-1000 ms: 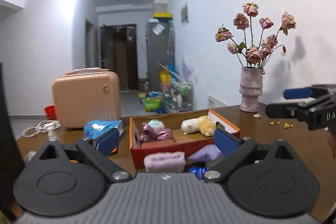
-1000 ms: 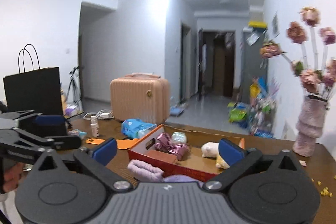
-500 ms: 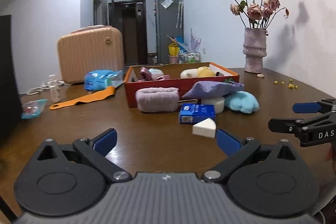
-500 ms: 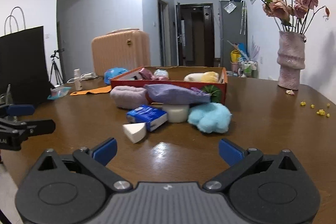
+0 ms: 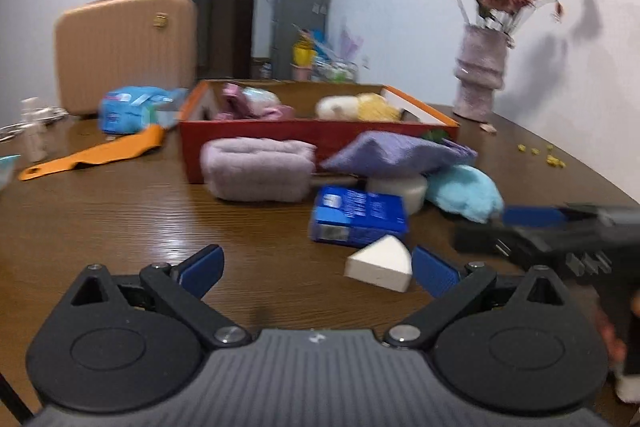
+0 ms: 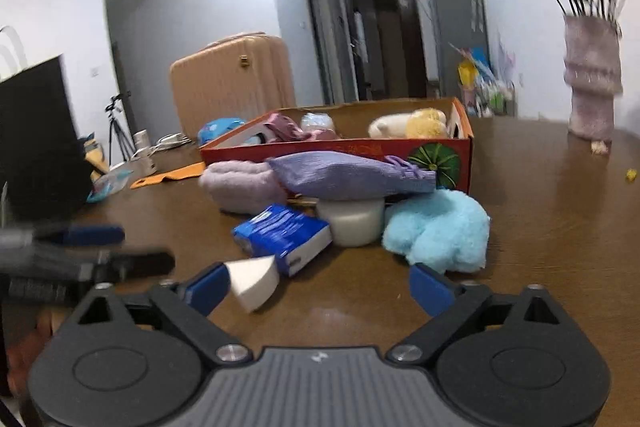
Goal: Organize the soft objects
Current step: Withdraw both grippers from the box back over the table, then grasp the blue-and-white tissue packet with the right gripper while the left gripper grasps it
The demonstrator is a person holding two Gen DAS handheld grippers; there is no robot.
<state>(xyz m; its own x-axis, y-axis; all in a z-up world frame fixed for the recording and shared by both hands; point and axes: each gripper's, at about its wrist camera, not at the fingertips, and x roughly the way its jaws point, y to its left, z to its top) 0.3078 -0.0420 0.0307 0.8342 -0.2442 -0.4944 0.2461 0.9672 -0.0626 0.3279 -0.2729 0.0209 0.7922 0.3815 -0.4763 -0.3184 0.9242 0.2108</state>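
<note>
Now both grippers have dropped from looking out over the room to sitting low over the table (image 5: 120, 219), close in front of the loose pile that lies against the near wall of the red box (image 5: 304, 133). The left gripper (image 5: 316, 273) stands with its jaws spread and nothing between them. The right gripper (image 6: 320, 287) has just been closing a little, yet its jaws are wide apart too, and no pad presses on anything.

All the loose soft things lie on the near side of the red box: the pink towel roll (image 5: 256, 167) touching its front wall, the purple pouch (image 5: 396, 155) propped on a white round block (image 5: 400, 187), the fluffy blue piece (image 6: 436, 227) just beside that block, and the blue tissue pack (image 5: 356, 215) nearer still. The white wedge sponge (image 5: 380, 269) is the nearest of all — just beside the left gripper's right pad. In the right wrist view it sits by that gripper's left pad.

I judge this as the approach to a first pick — the wedge or the blue fluff looks likeliest — with sorting into the box hardly begun.

The tissue pack's print is too blurred to read. The box front shows a green pumpkin picture (image 6: 434, 163) but no legible writing.
</note>
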